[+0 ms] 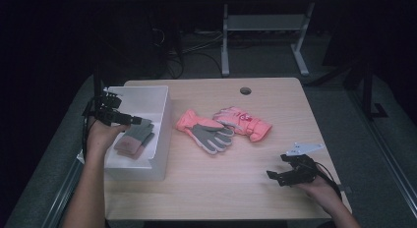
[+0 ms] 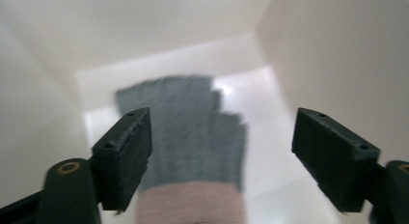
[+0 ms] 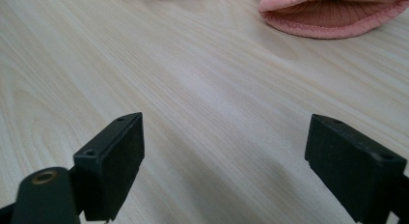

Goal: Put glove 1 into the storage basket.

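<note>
A grey knit glove with a pink cuff (image 1: pixel 135 139) lies flat on the floor of a white bin (image 1: pixel 162 115) at the table's left. My left gripper (image 1: pixel 136 121) hovers over it, open; in the left gripper view the glove (image 2: pixel 193 137) lies below and between the spread jaws of the gripper (image 2: pixel 222 137), untouched. Two pink gloves with grey palms (image 1: pixel 204 129) (image 1: pixel 243 121) lie side by side mid-table. My right gripper (image 1: pixel 273 176) rests near the front right, open above bare wood (image 3: pixel 224 151). A pink cuff (image 3: pixel 333 11) lies ahead of it.
The wooden table (image 1: pixel 221 188) has a cable hole (image 1: pixel 245 91) near its far edge. Behind it stand the white legs of another table (image 1: pixel 225 41), with cables on the floor. The bin's walls enclose the left gripper on three sides.
</note>
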Available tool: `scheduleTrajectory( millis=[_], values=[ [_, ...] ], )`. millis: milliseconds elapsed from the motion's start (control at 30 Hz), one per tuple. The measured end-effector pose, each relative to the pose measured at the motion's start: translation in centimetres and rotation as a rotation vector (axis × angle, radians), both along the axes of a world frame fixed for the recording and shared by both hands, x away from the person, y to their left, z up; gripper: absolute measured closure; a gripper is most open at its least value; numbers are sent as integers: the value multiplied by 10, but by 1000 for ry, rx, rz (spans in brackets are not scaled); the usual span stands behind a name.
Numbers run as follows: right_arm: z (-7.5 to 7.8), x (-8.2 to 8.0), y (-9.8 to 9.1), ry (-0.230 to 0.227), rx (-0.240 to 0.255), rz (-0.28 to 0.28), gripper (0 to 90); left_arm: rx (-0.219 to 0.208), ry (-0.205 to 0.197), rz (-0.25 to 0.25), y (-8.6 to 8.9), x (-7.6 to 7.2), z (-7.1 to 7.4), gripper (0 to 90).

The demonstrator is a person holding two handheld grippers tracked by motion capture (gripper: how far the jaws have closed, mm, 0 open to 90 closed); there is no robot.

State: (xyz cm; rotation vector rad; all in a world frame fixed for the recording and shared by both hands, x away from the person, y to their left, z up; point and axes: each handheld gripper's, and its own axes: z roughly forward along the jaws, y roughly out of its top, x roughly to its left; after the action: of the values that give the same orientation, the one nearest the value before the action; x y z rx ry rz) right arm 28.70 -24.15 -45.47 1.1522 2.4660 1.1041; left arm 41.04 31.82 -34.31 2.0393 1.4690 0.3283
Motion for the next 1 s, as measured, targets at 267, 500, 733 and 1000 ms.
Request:
scheduleTrajectory(
  millis=[267, 500, 733, 1000],
  values=[
    [0, 0, 1, 0, -4, -2, 136, -42, -61, -127, -22, -10, 25, 134],
    [-1, 0, 1, 3, -7, -5, 137, -70, -88, -236, -52, -15, 34, 133],
    [-1, -1, -1, 1, -14, -2, 138, -80, -109, -305, -94, -19, 41, 142],
    [-1, -1, 1, -2, -8, 9, 137, -90, -141, -371, -144, -30, 45, 205]
  ],
)
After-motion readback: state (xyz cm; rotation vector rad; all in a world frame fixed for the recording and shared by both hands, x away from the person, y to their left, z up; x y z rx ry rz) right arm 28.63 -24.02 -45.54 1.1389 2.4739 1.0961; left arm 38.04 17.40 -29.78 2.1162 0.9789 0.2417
